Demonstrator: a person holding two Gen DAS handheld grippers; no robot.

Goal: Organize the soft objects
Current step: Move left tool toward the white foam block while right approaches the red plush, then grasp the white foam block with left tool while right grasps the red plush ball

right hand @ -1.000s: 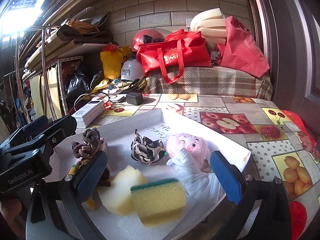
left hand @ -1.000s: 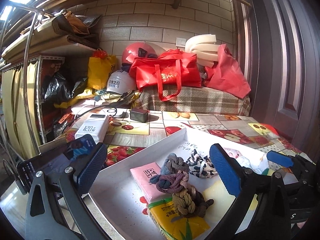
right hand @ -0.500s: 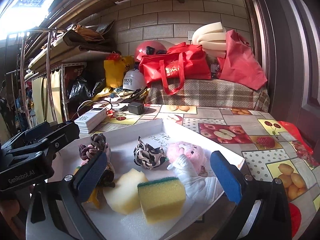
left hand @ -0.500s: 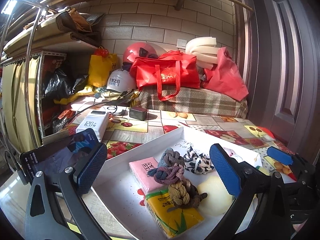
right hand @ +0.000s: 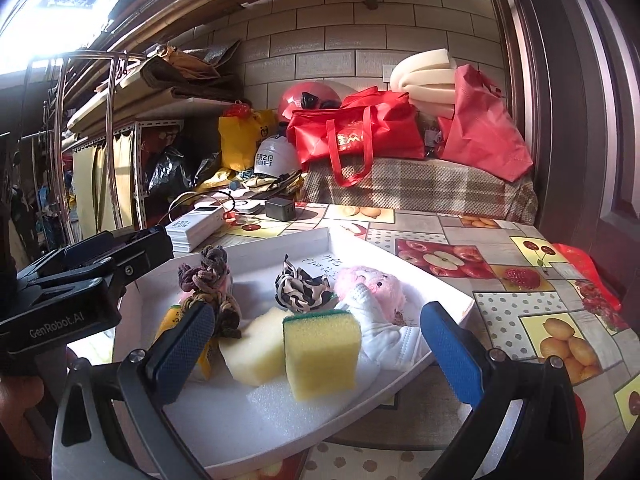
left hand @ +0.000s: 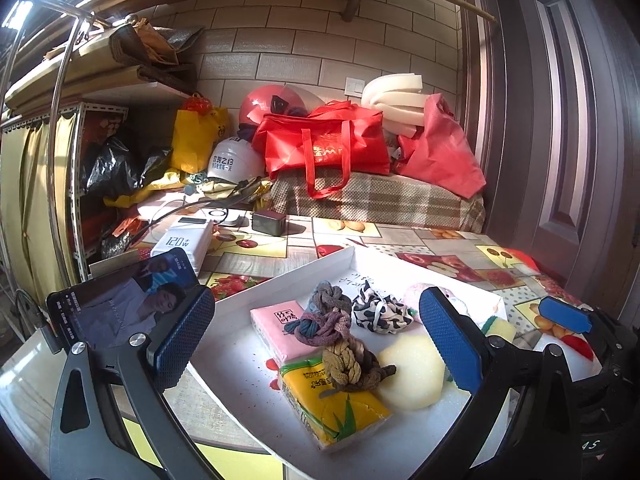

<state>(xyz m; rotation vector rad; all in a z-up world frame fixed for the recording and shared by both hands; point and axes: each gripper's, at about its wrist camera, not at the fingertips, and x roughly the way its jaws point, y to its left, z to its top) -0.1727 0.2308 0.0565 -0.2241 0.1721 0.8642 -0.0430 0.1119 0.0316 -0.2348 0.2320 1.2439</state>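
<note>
A white tray [left hand: 240,364] [right hand: 248,420] holds the soft things. Inside lie a pink tissue pack [left hand: 276,324], a yellow tissue pack [left hand: 332,404], a knotted rope [left hand: 336,336] [right hand: 208,280], a black-and-white scrunchie [left hand: 380,312] [right hand: 302,290], a pale foam piece [left hand: 412,368] [right hand: 252,352], a yellow-green sponge [right hand: 320,352], a pink plush [right hand: 376,286] and a white mask [right hand: 388,336]. My left gripper [left hand: 316,344] hangs open over the near side of the tray, holding nothing. My right gripper [right hand: 316,348] is open too, with the sponge between its fingers but not touched.
A phone [left hand: 120,304] leans at the tray's left. A white power bank [left hand: 184,244] and a black charger [left hand: 269,222] lie farther back on the fruit-print tablecloth [right hand: 520,280]. Red bags [left hand: 324,148], helmets and foam rolls are piled at the wall. A door [left hand: 568,120] stands on the right.
Both grippers have drawn back and risen a little, so the tray sits farther from them. Both stayed open and nothing in the tray moved.
</note>
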